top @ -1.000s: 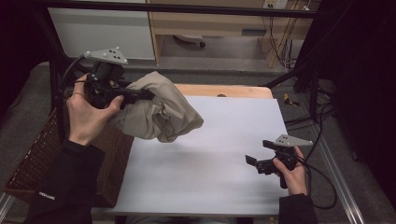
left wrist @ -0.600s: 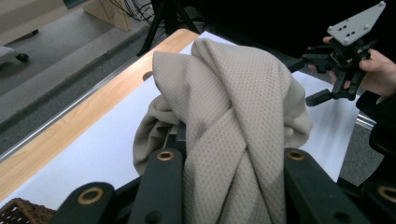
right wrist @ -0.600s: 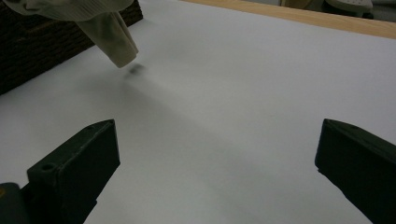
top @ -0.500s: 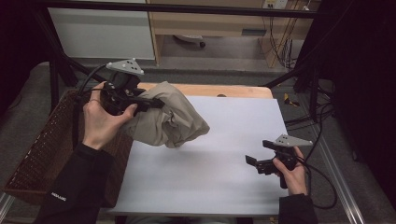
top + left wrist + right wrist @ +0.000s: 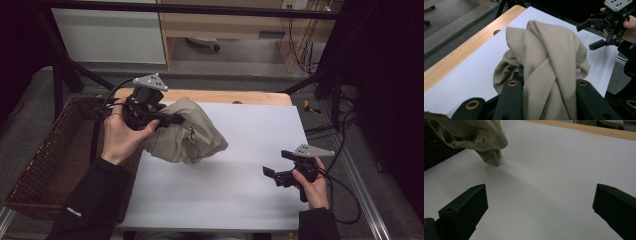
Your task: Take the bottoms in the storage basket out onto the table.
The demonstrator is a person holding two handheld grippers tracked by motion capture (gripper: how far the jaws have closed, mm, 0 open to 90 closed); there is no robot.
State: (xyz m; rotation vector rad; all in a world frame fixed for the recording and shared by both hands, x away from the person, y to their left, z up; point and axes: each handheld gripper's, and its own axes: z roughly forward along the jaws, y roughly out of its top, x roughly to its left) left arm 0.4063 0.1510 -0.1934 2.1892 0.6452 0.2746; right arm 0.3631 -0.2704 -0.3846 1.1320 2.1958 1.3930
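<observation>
the left gripper (image 5: 167, 120) is clamping its fingers on the bunched beige garment (image 5: 187, 137), which is hanging beyond them with its tip brushing the bench (image 5: 225, 200). the folds could slip loose. the right gripper (image 5: 272, 172) is waiting well apart, fingers spread.

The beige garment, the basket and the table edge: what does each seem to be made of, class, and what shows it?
Beige garment: soft knitted fabric, matt; a fine waffle texture shows. Basket: probably woven wicker, dark brown; a plaited weave shows. Table edge: light wood or wood-look laminate; grain lines show.
</observation>
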